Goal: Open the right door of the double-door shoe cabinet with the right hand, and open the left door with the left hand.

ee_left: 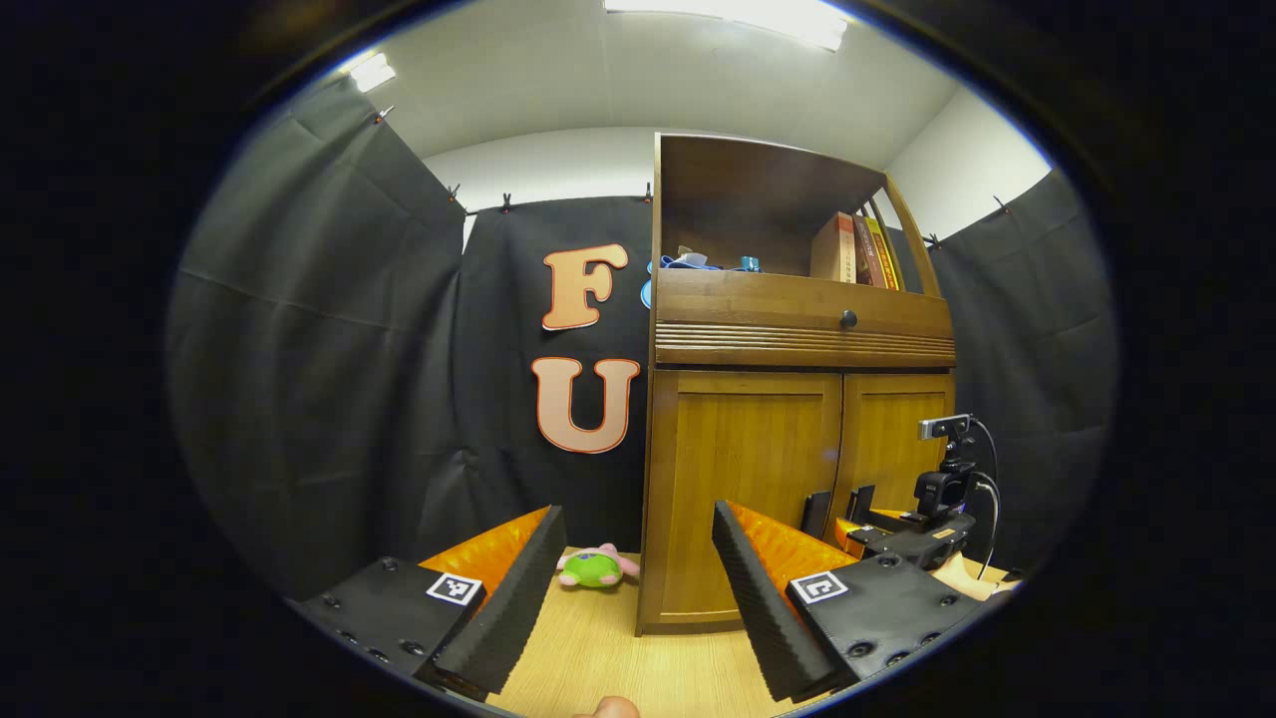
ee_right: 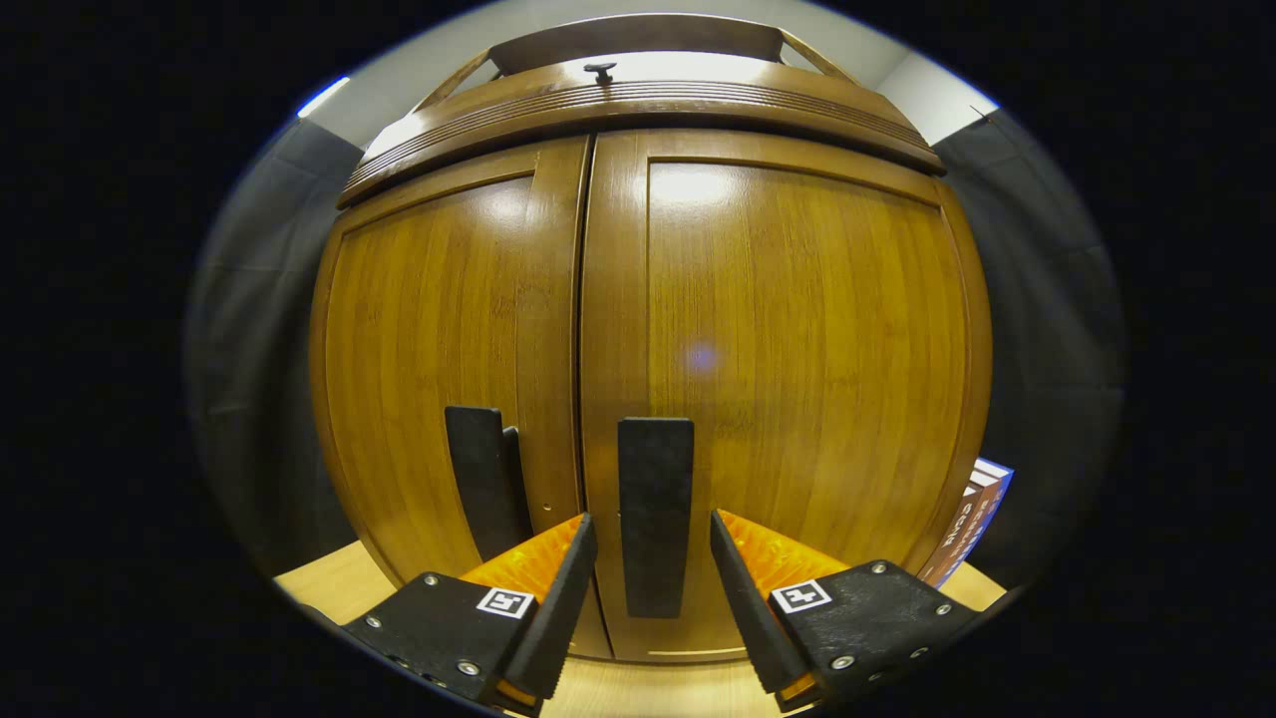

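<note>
Shoe cabinet (ee_left: 797, 399) stands ahead and right of the left gripper (ee_left: 638, 588), both doors closed. Left door (ee_right: 449, 349) and right door (ee_right: 797, 349) sit flush, seam between them. Upper shelf holds books (ee_left: 857, 249).

Right gripper (ee_right: 653, 598) is close up to the door fronts, fingers apart, straddling the right door handle (ee_right: 655, 514), not clamped on it. Left door handle (ee_right: 485, 479) is just left of its left finger.

Left gripper is farther back over the wooden floor (ee_left: 598, 648), fingers apart, holding nothing. Plush toy (ee_left: 595, 566) lies on the floor ahead between its fingers, beside the cabinet's left corner.
</note>
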Action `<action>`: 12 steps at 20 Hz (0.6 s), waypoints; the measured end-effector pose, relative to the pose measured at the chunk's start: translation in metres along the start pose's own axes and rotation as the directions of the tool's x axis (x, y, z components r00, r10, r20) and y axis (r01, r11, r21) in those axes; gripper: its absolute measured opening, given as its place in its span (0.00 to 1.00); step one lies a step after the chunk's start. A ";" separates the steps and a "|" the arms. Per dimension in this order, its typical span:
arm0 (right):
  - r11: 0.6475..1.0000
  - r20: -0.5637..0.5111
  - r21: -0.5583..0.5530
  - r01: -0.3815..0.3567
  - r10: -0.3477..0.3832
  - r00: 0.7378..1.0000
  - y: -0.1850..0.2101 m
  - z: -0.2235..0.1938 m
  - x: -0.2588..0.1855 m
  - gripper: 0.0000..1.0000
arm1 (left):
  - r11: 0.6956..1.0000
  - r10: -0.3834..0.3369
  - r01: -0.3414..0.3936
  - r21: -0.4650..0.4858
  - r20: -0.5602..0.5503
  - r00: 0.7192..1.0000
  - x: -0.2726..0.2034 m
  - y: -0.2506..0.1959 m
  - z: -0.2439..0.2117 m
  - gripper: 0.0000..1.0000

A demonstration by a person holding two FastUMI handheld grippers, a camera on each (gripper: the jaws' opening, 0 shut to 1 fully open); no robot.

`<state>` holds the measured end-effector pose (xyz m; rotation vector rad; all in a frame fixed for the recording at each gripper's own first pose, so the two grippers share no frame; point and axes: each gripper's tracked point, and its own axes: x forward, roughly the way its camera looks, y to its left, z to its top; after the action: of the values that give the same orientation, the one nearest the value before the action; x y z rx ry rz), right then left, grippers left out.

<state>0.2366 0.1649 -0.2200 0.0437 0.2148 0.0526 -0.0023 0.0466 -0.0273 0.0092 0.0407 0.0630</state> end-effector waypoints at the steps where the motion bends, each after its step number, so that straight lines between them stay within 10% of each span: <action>1: 1.000 -0.003 0.004 -0.001 0.001 1.000 0.000 -0.001 0.002 0.65 | 1.000 -0.001 0.001 0.002 -0.002 1.000 0.000 0.000 -0.001 0.96; 4: 1.000 0.003 0.003 0.022 -0.022 1.000 -0.005 -0.001 0.003 0.36 | 1.000 -0.001 0.001 0.011 -0.003 1.000 -0.001 0.000 -0.001 0.96; 6: 1.000 0.004 0.011 0.014 -0.014 1.000 -0.005 -0.002 0.001 0.48 | 1.000 0.000 0.000 0.012 -0.001 1.000 -0.002 -0.001 0.000 0.96; 12: 1.000 0.014 -0.005 0.008 -0.008 1.000 -0.005 -0.003 -0.011 0.32 | 1.000 0.022 -0.022 0.020 -0.018 1.000 -0.006 0.009 -0.006 0.95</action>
<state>0.2254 0.1589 -0.2207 0.0386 0.2007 0.0446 -0.0094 0.0554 -0.0327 0.0289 0.0595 0.0845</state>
